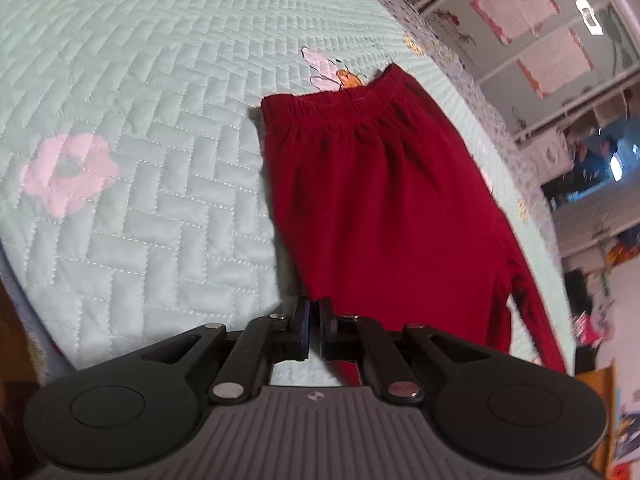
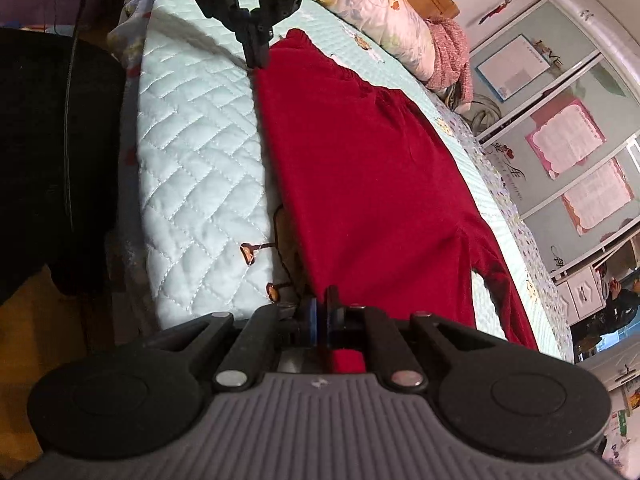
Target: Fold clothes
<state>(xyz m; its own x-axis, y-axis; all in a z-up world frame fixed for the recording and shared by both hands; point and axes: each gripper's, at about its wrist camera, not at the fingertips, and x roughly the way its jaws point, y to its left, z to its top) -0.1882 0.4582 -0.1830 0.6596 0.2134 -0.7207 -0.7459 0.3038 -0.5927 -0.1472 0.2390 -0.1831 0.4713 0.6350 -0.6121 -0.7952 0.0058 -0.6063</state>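
Observation:
A pair of dark red trousers lies flat on a pale green quilted bedspread, elastic waistband at the far end. My left gripper is shut on the trousers' near left edge. In the right wrist view the trousers stretch away along the bed, with the legs splitting at the right. My right gripper is shut on the trousers' edge close to the camera. My left gripper also shows in the right wrist view, pinching the red cloth near the waistband corner.
Pillows and a pink knitted bundle lie at the head of the bed. The bed's near edge drops to a dark shape and wooden floor at left. Wardrobe doors with pink posters stand beyond the bed.

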